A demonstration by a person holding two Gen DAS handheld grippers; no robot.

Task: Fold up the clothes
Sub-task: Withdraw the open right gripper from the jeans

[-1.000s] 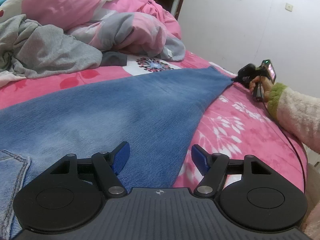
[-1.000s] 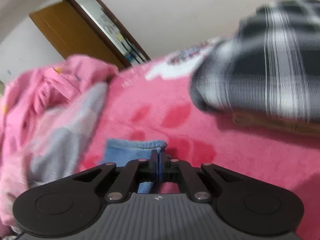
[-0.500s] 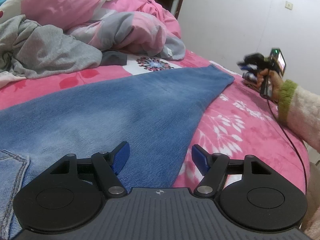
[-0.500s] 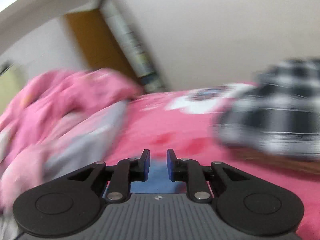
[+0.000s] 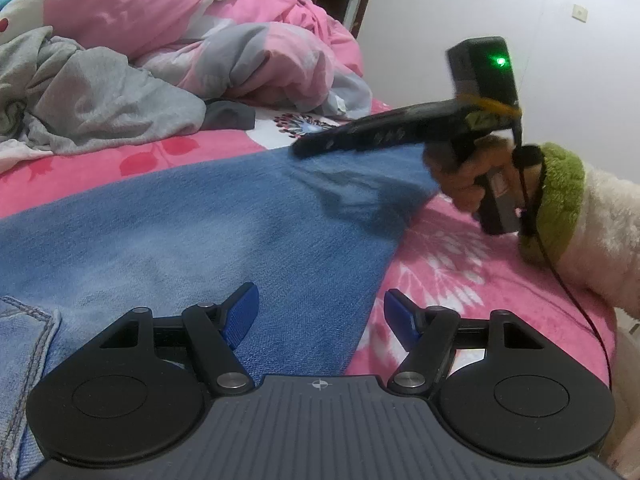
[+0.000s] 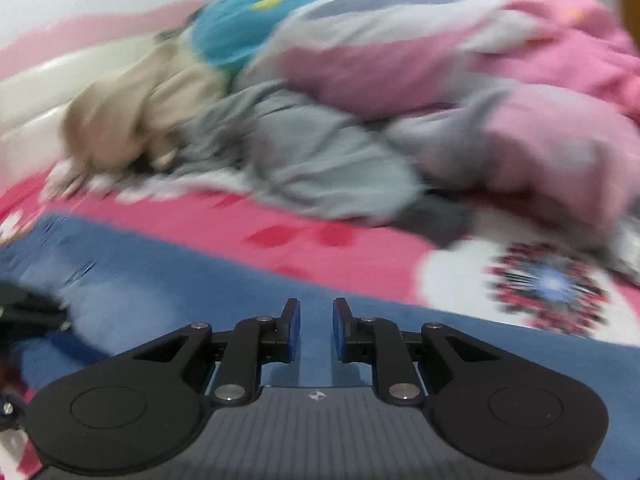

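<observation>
Blue jeans (image 5: 200, 220) lie spread flat across the pink bed, a pocket seam at the lower left. My left gripper (image 5: 320, 312) hovers low over the near edge of the jeans, open wide, with nothing between its blue pads. My right gripper (image 5: 304, 146), held by a hand in a green-cuffed fleecy sleeve (image 5: 560, 200), hangs above the far leg end of the jeans. In the blurred right wrist view the right gripper (image 6: 316, 328) has its jaws a small gap apart, empty, with the jeans (image 6: 160, 280) beneath.
A crumpled grey garment (image 5: 100, 108) and a pink and grey duvet (image 5: 240, 40) are piled at the back of the bed. The pink flowered sheet (image 5: 460, 280) is bare on the right up to the bed edge. A black cable (image 5: 580, 304) trails from the right hand.
The right gripper let go of the jeans' leg end, opened slightly, rolled and swung in over the jeans. The left gripper has not moved.
</observation>
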